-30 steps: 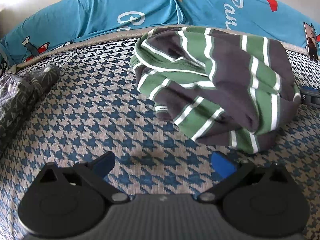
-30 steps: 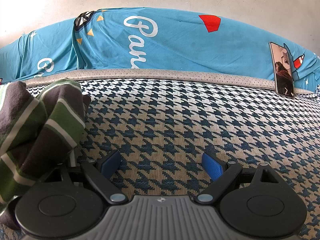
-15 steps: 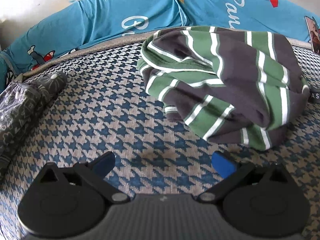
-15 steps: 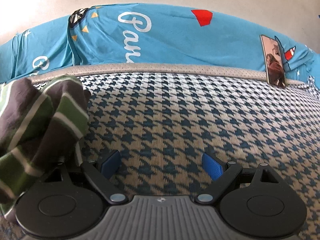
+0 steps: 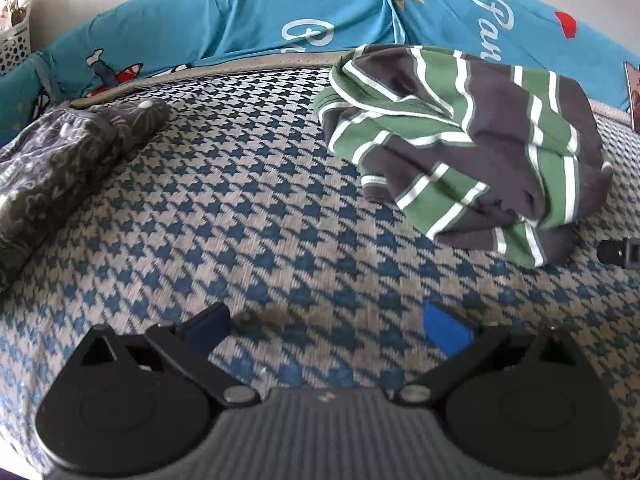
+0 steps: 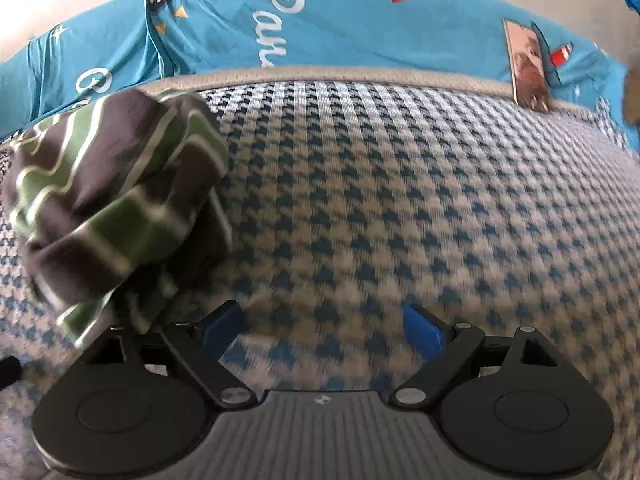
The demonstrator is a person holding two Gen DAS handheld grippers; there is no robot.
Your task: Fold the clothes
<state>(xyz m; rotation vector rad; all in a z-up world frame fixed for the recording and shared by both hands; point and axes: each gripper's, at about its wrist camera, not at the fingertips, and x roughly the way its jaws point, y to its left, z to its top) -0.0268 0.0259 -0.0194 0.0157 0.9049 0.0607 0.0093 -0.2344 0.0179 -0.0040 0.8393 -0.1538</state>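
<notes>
A crumpled shirt with green, dark grey and white stripes (image 5: pixel 472 148) lies on the houndstooth bed cover (image 5: pixel 248 216), right of centre in the left wrist view. It also shows at the left of the right wrist view (image 6: pixel 116 200), blurred. My left gripper (image 5: pixel 326 330) is open and empty, hovering over bare cover short of the shirt. My right gripper (image 6: pixel 324 326) is open and empty, with the shirt just beyond its left finger. A dark grey patterned garment (image 5: pixel 60 160) lies at the far left.
Blue printed pillows (image 5: pixel 248 20) line the back of the bed and also show in the right wrist view (image 6: pixel 320 24). A phone (image 6: pixel 528 68) leans against them at the right. A white basket (image 5: pixel 14 40) stands at the far left. A dark object (image 5: pixel 618 252) pokes in at the right.
Both grippers have drawn back and lifted a little. The shirt now sits farther right in the left view and fuller in the right view. Both stay open.
</notes>
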